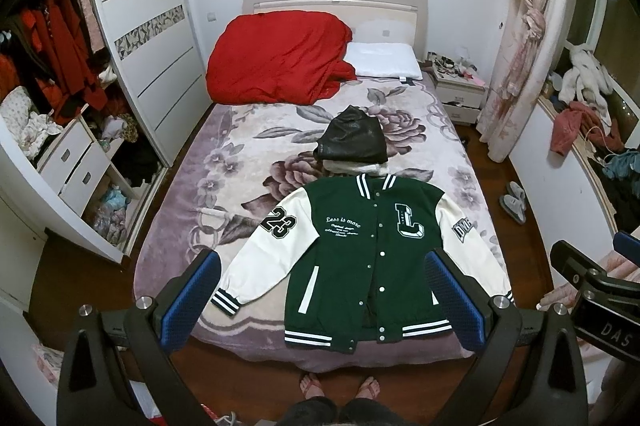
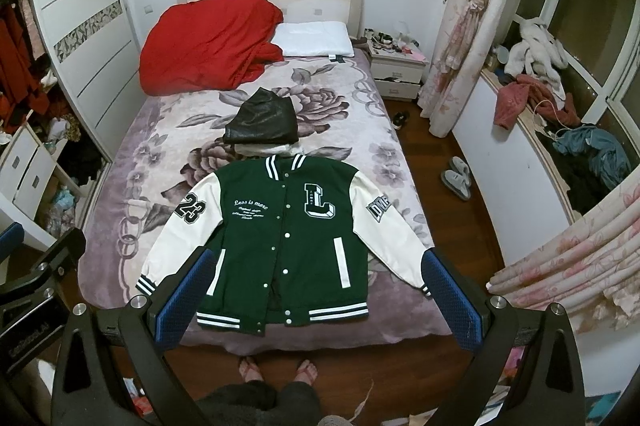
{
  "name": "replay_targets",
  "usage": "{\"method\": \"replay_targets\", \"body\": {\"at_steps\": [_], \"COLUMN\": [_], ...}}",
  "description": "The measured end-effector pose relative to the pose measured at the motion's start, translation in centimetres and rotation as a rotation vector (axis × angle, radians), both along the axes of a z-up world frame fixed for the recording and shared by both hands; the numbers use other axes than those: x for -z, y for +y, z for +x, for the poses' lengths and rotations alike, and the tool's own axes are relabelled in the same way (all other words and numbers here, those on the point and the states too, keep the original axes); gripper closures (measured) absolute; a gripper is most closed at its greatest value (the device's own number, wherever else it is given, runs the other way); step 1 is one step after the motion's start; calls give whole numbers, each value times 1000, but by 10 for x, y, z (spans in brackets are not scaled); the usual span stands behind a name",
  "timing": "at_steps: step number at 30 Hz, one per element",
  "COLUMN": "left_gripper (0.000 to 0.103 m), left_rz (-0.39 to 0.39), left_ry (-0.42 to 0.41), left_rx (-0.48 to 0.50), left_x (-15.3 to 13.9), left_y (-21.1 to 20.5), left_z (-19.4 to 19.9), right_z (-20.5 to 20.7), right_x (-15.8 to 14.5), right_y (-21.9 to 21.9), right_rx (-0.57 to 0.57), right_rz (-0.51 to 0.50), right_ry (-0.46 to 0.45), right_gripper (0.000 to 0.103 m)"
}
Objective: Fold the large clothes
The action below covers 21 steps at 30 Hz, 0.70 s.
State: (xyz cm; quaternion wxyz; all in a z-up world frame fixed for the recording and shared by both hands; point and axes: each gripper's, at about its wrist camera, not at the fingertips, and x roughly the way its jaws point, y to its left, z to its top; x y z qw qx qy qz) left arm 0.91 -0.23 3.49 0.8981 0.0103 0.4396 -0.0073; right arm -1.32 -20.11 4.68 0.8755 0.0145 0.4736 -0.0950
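green varsity jacket (image 2: 288, 226) lies flat on bed (image 2: 380, 154), right gripper (image 2: 316, 298) jaws apart.

The jacket (image 1: 362, 258) is spread flat, front up, on the bed (image 1: 180, 210), at the foot end, its hem lying at the bed's foot edge. Behind the jacket, just past its collar, a stack of folded clothes (image 1: 352, 142) is set on the bed. Farther behind the jacket, at the headboard, a bunched quilt (image 1: 280, 58) is piled to the left and a pillow (image 1: 384, 66) is laid to the right, touching the quilt. To the right of the jacket, off the bed, slippers (image 1: 514, 202) are left on the floor. A wardrobe (image 1: 148, 38) is placed left of the jacket, a nightstand (image 1: 460, 92) beside the pillow.
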Motion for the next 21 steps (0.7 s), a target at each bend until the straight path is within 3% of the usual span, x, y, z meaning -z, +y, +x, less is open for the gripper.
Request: {"method": "replay_targets", "body": {"at_steps": [5,8,10,14,15,17,21], "left_gripper": [0,0,0,0,0,0,0], "left_rz": [12,47,82,149,65,79,125], "left_ry": [4,-31,-57,-62,5,74,169], "left_rx": [16,0,-6,-31,-181,-180,-187], "left_x": [5,29,53,117,136,177,262], "left_y": [0,2,2,-10,-17,-30,-65], "left_z": [24,49,70,104,116,135,163], "right_z": [6,24,42,77,84,93,88], "right_x": [-5,0,20,105,133,190,317], "right_y": [1,1,-7,-52,-74,-116,-216], "right_rx": [8,27,41,180,251,363,603], "right_rz": [4,33,88,205,233,275,441], "right_ry": [3,7,5,57,71,129,213], "right_gripper": [0,0,0,0,3,26,29]}}
